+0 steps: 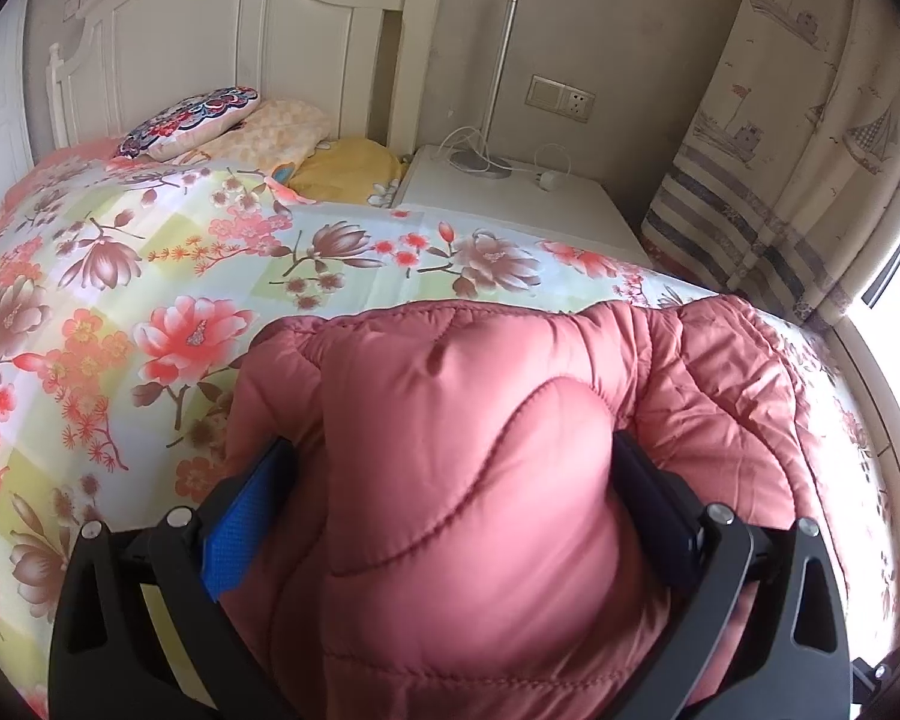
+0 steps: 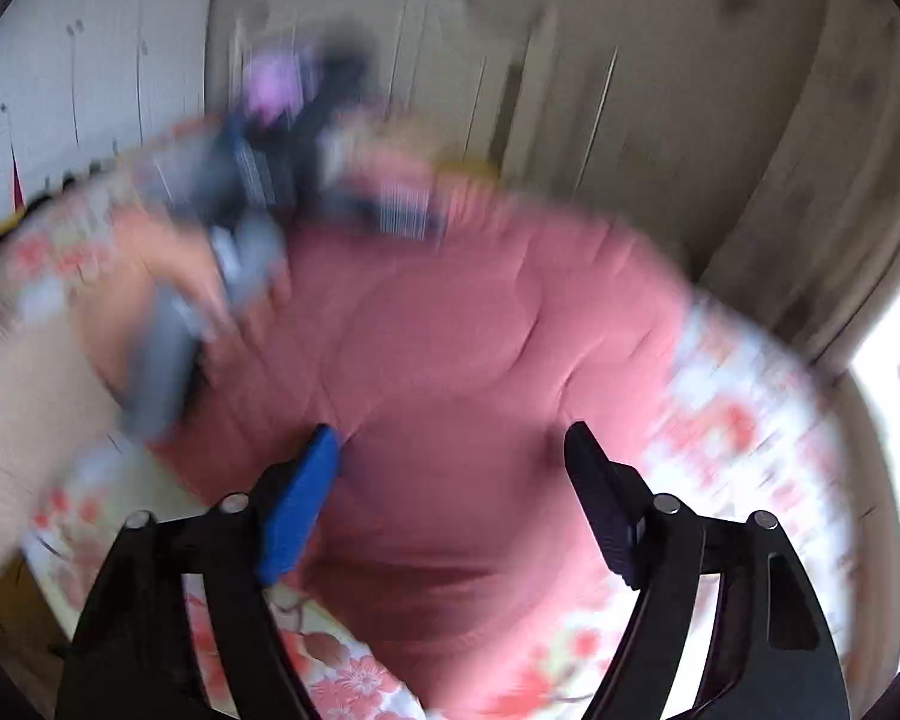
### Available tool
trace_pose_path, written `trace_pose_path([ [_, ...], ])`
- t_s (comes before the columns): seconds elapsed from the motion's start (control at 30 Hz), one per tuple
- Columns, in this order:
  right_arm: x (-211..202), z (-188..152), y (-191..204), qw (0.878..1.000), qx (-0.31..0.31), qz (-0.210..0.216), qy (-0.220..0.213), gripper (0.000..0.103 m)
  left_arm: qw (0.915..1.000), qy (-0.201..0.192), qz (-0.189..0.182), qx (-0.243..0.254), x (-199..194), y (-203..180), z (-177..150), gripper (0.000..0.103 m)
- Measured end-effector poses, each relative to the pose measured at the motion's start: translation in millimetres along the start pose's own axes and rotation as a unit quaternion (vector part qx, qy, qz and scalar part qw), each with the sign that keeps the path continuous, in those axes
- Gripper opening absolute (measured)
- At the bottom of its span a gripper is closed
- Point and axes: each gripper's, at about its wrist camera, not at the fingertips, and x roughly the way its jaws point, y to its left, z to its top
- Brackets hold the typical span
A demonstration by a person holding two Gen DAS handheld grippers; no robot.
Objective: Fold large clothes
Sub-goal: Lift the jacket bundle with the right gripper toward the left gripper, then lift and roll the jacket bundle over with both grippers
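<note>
**Pink jacket on the bed, one claw full, one claw spread**

On the floral bedspread [image 1: 150, 276] lies the quilted pink jacket [image 1: 480, 450], and everything below is placed from that jacket. Your left claw [image 1: 450, 480] has a thick, puffy fold of it bulging up between the fingers: the blue pad [image 1: 240, 522] presses into the fabric on one side and the dark pad [image 1: 654, 504] on the other, so this claw is gripping the jacket in a wide hold. More of the jacket spreads away to the right of the held fold and rests on the bedspread.

Beyond the jacket, at the far end of the bed, you see a patterned cushion [image 1: 192, 120] on a pale pillow, with a yellow pillow [image 1: 348, 174] beside them and the white headboard [image 1: 240, 42] behind. To the right of those stands a white nightstand [image 1: 510, 198] carrying a lamp base [image 1: 480, 162] and a white cable. A curtain [image 1: 810, 150] printed with boats hangs further right.

From the right wrist the picture is heavily blurred. Your right claw [image 2: 450, 468] stands spread over the near part of the jacket [image 2: 462, 330]; its blue pad [image 2: 300, 510] and dark pad [image 2: 600, 510] are apart, and no fabric is pinched between them. Across the jacket, at its far left edge, you can make out your other tool [image 2: 258, 204] and the hand [image 2: 168, 276] around it, too smeared for detail.
</note>
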Motion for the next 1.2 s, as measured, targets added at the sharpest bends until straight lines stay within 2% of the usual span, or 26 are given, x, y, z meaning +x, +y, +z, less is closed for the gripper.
trace_pose_path([
  [0.07, 4.1, -5.4, 9.7, 1.000, -0.012, -0.016, -0.011, 0.077, 1.0000, 0.002, 0.000, 0.001, 0.7, -0.7, 0.1, 0.101],
  [0.17, 3.7, -0.5, 8.1, 1.000, -0.008, -0.010, 0.002, 0.077, 1.0000, 0.004, -0.005, -0.001, 3.0, 0.3, 0.1, 0.101],
  [0.37, 4.6, 0.6, 7.4, 1.000, -0.003, -0.005, -0.004, 0.078, 0.9999, 0.009, -0.012, -0.006, 5.9, 3.6, 1.8, 0.101],
  [0.5, 2.6, -2.5, 5.9, 1.000, -0.003, -0.004, -0.006, 0.078, 0.9991, 0.036, -0.022, -0.011, -5.9, 8.9, 12.4, 0.101],
  [0.6, -17.8, 5.6, 1.1, 1.000, 0.000, -0.001, -0.019, 0.076, 0.9988, -0.012, -0.037, -0.028, -56.8, 19.0, 14.3, 0.101],
  [0.67, -41.2, 10.5, -5.1, 0.999, 0.011, 0.002, -0.051, 0.076, 0.9984, -0.037, -0.041, -0.013, -83.8, 18.8, 8.9, 0.101],
  [0.73, -62.0, 14.7, -14.4, 0.997, 0.026, 0.001, -0.078, 0.076, 0.9985, -0.040, -0.035, 0.017, -93.4, 12.7, -1.9, 0.101],
  [0.8, -63.8, 15.5, -18.6, 0.996, 0.032, -0.004, -0.084, 0.076, 0.9982, -0.020, 0.000, 0.057, -82.6, 2.9, -15.3, 0.101],
  [0.87, -45.3, 12.5, -19.9, 0.997, 0.039, -0.004, -0.061, 0.073, 0.9966, -0.004, 0.031, 0.076, -64.5, 0.7, -28.1, 0.101],
  [0.97, -8.9, 1.0, -17.8, 0.998, 0.061, 0.017, -0.022, 0.071, 0.9985, -0.006, 0.008, 0.054, -52.8, 13.5, -42.2, 0.101],
  [1.07, -3.2, -0.5, -10.5, 0.999, 0.045, 0.005, -0.019, 0.072, 0.9979, -0.023, 0.003, 0.060, -45.0, 18.5, -53.0, 0.101],
  [1.2, 1.9, 1.9, -8.2, 0.999, 0.040, 0.006, -0.015, 0.073, 0.9986, -0.017, -0.013, 0.048, -41.6, 23.7, -53.7, 0.101],
])
